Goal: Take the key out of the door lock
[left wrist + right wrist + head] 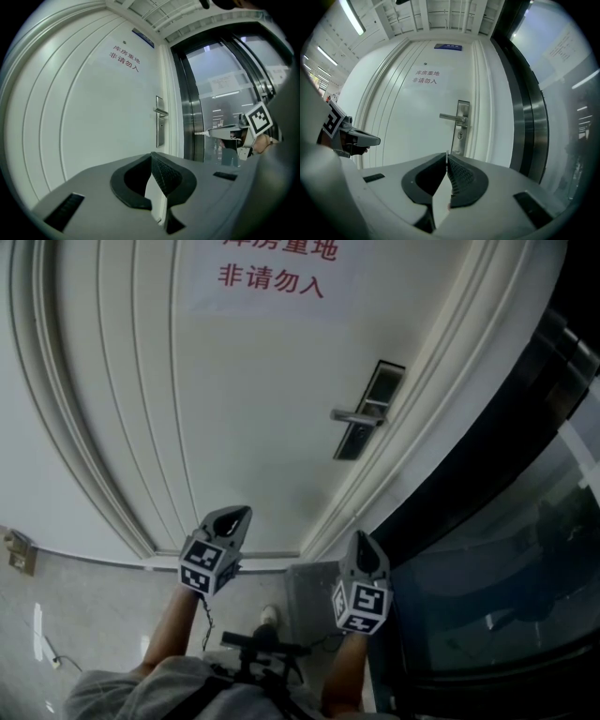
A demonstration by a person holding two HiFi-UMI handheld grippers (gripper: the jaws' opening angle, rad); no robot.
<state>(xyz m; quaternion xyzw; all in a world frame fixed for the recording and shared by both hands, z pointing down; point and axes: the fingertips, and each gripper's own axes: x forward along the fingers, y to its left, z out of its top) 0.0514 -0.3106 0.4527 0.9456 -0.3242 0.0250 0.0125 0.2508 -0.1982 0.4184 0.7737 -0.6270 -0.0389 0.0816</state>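
White painted door (pixel 253 409) fills what I face, one leaf with moulded grooves running along its left and right edges. Near its top, in the middle, there are two lines of red writing (pixel 425 77): 库房重地 over 非请勿入. One blue plate (pixel 447 46) sits above the door's top edge, its print too small to read.

Against the door's right edge there is one metal lock plate (pixel 462 123) with one lever handle (pixel 452 117) pointing towards the door's middle. Below the lever is one round keyhole (pixel 460 135). The key would be there, but it is too small for me to make out.

I hold two grippers, both level and well short of the door. My left gripper (pixel 236 514) has its jaws brought together, tips meeting, nothing between them. My right gripper (pixel 361 538) is the same: pads touching at the tips, empty. Each carries one cube with square markers (pixel 206 565). Right of the door frame stands a dark-framed glass wall (pixel 506 549).
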